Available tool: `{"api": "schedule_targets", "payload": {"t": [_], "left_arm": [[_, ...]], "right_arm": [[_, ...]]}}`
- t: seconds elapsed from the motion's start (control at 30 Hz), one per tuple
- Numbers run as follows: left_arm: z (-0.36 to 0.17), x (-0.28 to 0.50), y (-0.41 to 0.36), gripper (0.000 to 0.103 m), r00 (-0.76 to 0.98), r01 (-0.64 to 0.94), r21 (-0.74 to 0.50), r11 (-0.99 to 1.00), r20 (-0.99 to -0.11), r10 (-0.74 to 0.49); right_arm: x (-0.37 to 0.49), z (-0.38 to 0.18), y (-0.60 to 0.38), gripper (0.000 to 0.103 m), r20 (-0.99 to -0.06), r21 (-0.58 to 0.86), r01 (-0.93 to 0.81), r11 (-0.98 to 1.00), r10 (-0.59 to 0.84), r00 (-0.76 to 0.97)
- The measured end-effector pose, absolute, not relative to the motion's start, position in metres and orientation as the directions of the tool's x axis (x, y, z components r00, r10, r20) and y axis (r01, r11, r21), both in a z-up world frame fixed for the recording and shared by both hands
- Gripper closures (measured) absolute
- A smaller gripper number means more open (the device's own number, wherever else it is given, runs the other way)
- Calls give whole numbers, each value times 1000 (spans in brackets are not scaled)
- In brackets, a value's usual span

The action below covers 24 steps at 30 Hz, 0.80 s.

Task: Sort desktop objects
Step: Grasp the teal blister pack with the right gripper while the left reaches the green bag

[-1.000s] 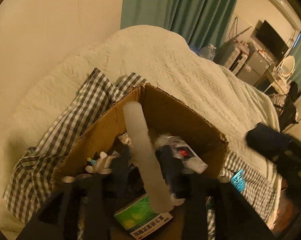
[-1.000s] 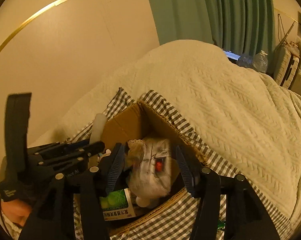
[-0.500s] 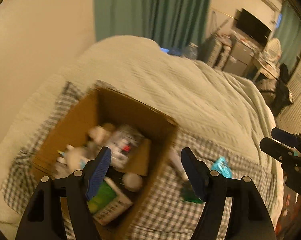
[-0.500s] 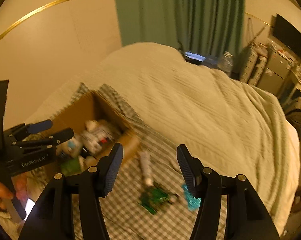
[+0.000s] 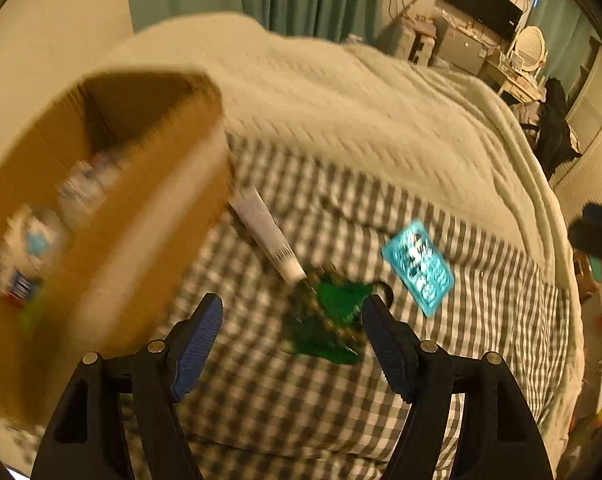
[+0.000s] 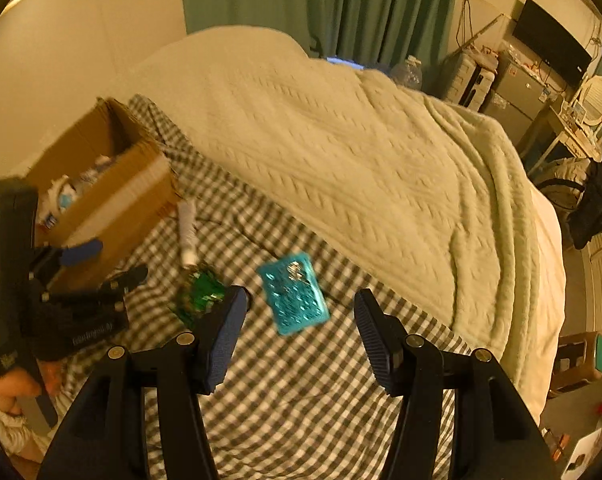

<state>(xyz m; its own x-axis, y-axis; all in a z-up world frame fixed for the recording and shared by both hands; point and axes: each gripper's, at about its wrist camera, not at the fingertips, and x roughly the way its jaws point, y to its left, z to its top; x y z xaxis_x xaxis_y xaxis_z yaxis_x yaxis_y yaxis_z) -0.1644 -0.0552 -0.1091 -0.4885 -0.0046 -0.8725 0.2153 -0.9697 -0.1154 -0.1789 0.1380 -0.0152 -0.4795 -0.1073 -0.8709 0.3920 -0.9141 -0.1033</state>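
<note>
Checked bedcloth (image 5: 301, 400), blurred green packet (image 5: 329, 320) below both grippers' wide, empty fingers (image 5: 199, 336).

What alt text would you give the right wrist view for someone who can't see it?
The right gripper, open and empty, hovers over a checked cloth on a bed, above a blue packet. Left of the packet lie a green packet and a white tube beside a cardboard box; the left gripper is at the far left.

Box and loose items on the bed cloth

On the checked cloth (image 6: 301, 380), the cardboard box (image 6: 113, 196) sits left; a tube (image 6: 187, 228) lies just beside it, the circuit board (image 6: 201, 292) near the tube's end, the blister pack (image 6: 293, 298) right of that.
</note>
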Motion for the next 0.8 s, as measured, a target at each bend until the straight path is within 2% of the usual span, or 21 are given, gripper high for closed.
{"api": "schedule_targets", "payload": {"t": [0.07, 0.17, 0.23, 0.3, 0.5, 0.57, 0.8], "left_arm": [[-130, -170, -54, 30, -452, 234, -113, -966, -892, -5], [-153, -175, -56, 48, -436, 260, -93, -961, -899, -31], [-167, -182, -56, 64, -420, 254, -98, -962, -907, -19], [-176, -187, -56, 71, -407, 253, -100, -962, -913, -12], [-190, -203, -59, 71, -411, 291, -193, -937, -910, 59], [-191, -208, -62, 71, -418, 305, -242, -921, -903, 98], [-198, -221, -65, 69, -409, 321, -309, -895, -898, 163]], "right_arm": [[-186, -28, 142, 47, -880, -105, 391, -914, -97, -464], [-202, -50, 145, 47, -890, -93, 397, -913, -102, -444], [-210, -65, 143, 47, -898, -91, 399, -912, -98, -429], [-221, -86, 141, 47, -911, -88, 411, -907, -93, -401], [-244, -142, 134, 45, -941, -59, 459, -887, -105, -323], [-249, -159, 131, 33, -949, -60, 480, -875, -99, -299], [-255, -194, 120, 21, -958, -60, 524, -850, -98, -268]]}}
